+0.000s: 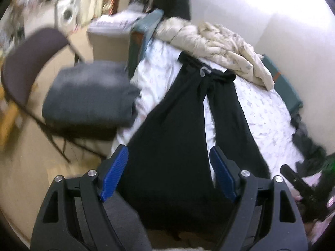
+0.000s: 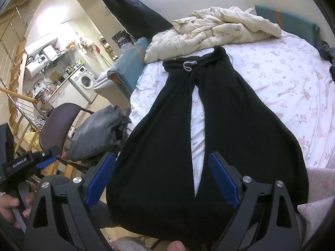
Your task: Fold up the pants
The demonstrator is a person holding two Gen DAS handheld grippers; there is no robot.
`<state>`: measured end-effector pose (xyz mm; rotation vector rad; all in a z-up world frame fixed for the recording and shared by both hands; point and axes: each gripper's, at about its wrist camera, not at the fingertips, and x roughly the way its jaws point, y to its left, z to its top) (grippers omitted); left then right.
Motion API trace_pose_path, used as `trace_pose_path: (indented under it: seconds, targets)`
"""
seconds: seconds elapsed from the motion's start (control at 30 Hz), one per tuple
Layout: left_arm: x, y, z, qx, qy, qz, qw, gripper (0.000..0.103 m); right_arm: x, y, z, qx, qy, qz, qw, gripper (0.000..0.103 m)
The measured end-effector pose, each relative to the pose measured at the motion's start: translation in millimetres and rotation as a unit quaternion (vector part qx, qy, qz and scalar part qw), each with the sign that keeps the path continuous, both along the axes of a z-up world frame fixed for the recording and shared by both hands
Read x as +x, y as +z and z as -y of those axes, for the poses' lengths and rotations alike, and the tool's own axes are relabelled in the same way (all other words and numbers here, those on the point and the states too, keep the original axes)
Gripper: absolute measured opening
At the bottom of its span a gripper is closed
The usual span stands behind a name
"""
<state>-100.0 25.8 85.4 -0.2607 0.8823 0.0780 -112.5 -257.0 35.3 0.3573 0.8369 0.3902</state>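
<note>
pants (image 2: 209, 115) long axis runs bottom to top of frame, waistband far; left gripper (image 1: 169, 173) and right gripper (image 2: 162, 177) spread, empty, over hems.

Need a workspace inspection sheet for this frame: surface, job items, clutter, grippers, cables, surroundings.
Surface: bed with floral sheet.
Job's things: black pants laid flat, unfolded, legs apart, waistband at the far end.
Clutter: cream duvet bunched beyond the waistband; dark clothes at the bed's edge.
Grippers: left gripper open, empty; right gripper open, empty.
Cables: nothing seen.
Surroundings: chair with grey bundle; washing machine.
</note>
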Motion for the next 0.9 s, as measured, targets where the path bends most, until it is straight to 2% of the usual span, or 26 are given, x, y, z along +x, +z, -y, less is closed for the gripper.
trace_pose_path:
  seconds: [0.03,0.2,0.33,0.5,0.6,0.9]
  targets:
    - [4,2,9,0.018,-0.011,0.005,0.9998,0.077,-1,2,1,-0.004,-0.001,0.004,1.000,0.093]
    - [20,1,39,0.058,-0.050,0.013,0.9969,0.077,2,10,4,-0.048,-0.014,0.030,0.998,0.098]
    - [36,3,53,0.090,-0.066,0.019,0.9936,0.077,12,8,9,-0.053,-0.027,0.031,0.998,0.100]
    - [50,-2,53,0.097,-0.077,0.017,0.9921,0.078,23,9,15,-0.060,-0.036,0.038,0.997,0.103]
    - [53,-6,48,0.105,-0.076,0.016,0.9914,0.078,33,5,19,-0.051,-0.041,0.027,0.998,0.103]
    - [60,-16,35,0.088,-0.074,0.006,0.9934,0.078,43,0,23,-0.047,-0.052,0.015,0.997,0.103]
